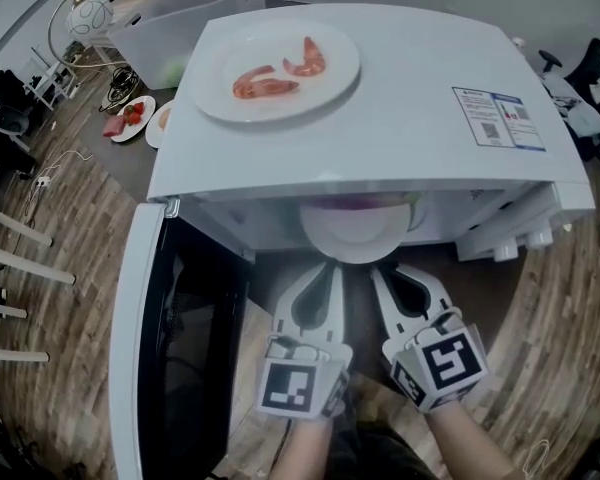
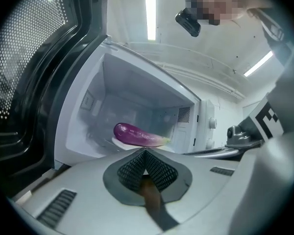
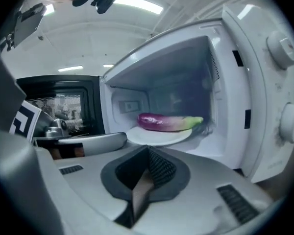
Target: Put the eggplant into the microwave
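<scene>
— What is farthest left?

— The microwave's door (image 1: 128, 368), swung wide open. Up on the microwave (image 1: 400, 138) sits a top plate (image 1: 220, 63) with shrimp (image 1: 305, 60).

— And the left gripper?

— The left gripper (image 2: 145, 153) points into the cavity, jaws pressed together with nothing between them.

— Where is the eggplant?

— The eggplant (image 2: 137, 134) lies inside the microwave on a white plate (image 3: 157, 137), purple end left, green stem right, apart from both grippers.

— The right gripper?

— The right gripper (image 3: 148, 152) is just beside the left one, before the opening, jaws also closed and empty. Farther right are two knobs (image 3: 284, 50) on the panel.
</scene>
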